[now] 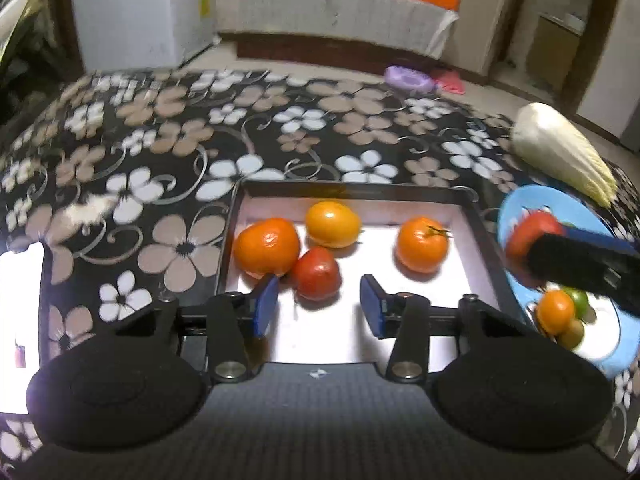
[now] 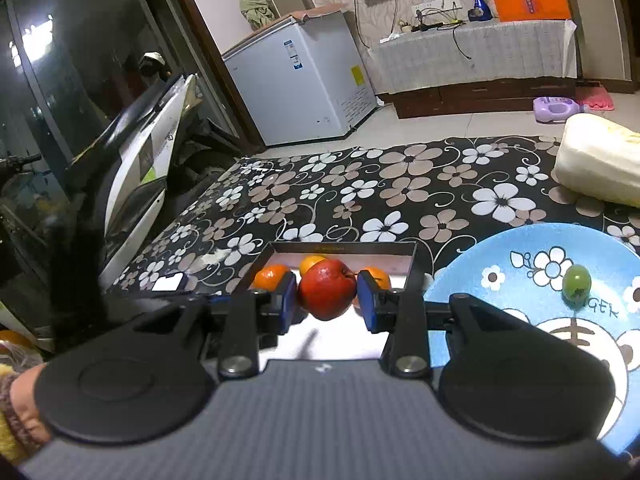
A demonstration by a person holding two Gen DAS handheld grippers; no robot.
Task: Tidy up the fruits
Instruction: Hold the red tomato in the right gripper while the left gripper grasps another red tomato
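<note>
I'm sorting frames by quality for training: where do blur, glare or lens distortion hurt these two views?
Left wrist view: motion-smeared overall, worst on the right gripper and the red apple it clamps; the white floor of the black-rimmed rectangular tray glares, and the phone screen is blown out. Right wrist view: sharp, the apple crisp; fisheye bends the blue patterned plate.

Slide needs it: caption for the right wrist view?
Right tool grips a red apple above the fruit tray, beside a blue plate.
</note>
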